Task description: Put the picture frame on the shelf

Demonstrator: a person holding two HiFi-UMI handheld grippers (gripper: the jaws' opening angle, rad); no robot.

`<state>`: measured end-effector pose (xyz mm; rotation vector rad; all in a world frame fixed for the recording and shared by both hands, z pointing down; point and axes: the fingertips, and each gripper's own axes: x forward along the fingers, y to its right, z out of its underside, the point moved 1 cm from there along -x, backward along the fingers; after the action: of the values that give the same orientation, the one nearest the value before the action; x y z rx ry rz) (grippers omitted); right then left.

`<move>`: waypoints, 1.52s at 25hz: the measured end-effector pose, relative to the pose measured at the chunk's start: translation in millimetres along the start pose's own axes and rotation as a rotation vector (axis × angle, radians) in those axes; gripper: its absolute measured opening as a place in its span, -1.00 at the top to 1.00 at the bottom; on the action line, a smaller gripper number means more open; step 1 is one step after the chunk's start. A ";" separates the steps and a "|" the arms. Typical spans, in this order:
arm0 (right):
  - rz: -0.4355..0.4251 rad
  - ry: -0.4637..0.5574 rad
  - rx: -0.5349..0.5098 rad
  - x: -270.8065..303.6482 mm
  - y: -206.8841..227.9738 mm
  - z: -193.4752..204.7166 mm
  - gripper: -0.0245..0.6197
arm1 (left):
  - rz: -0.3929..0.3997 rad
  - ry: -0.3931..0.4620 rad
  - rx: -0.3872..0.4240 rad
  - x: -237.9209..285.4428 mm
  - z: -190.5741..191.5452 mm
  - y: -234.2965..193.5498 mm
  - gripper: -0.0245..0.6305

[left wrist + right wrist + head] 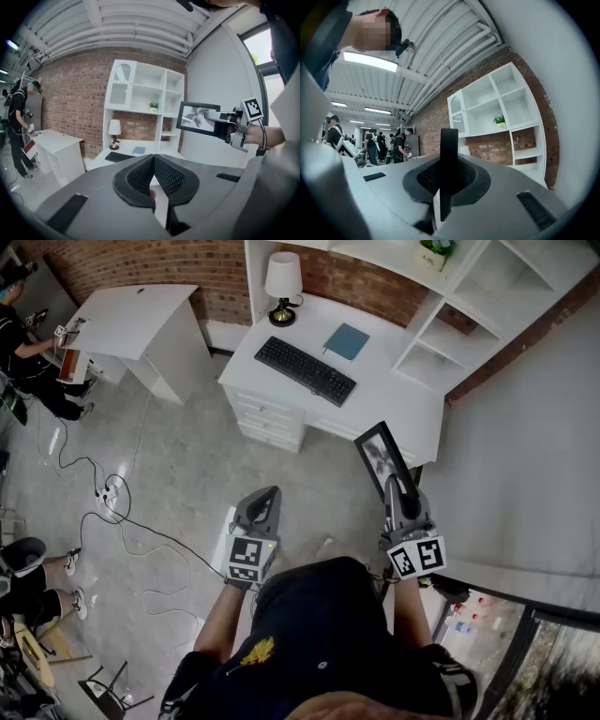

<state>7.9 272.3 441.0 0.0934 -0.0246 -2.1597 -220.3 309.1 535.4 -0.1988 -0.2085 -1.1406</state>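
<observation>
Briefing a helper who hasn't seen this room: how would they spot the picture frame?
Find the white desk below the shelves, then toward its near right corner, where the right claw is shut on the picture frame. It is the only black-edged panel held in the air; the keyboard and blue notebook lie flat on the desk.

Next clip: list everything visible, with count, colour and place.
picture frame: one, black, in the right hand-held gripper
shelf: one, white, against the brick wall
desk: one, white, below the shelf
keyboard: one, black, on the desk
lamp: one, white, on the desk
book: one, blue, on the desk
plant: one, green, on the shelf
table: one, white, far left
people: several, dark clothes, far left
left hand-held gripper: one, grey, shut, empty
right hand-held gripper: one, grey, shut on the frame
</observation>
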 end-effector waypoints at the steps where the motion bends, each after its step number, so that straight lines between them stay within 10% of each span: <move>1: -0.019 0.005 -0.011 -10.6 -0.5 -3.7 0.88 | -0.006 0.013 -0.002 -4.2 -2.5 12.5 0.87; 22: -0.321 0.075 0.025 -117.4 78.2 -26.1 0.88 | -0.117 0.127 0.075 12.3 -38.9 153.3 0.87; 38: -0.253 0.046 0.023 -117.1 130.8 -19.1 0.88 | -0.161 0.105 0.120 44.7 -60.0 169.6 0.87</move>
<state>182.7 297.0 435.7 0.1669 -0.0123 -2.4100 -43.6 322.7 480.9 -0.0157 -0.2016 -1.2907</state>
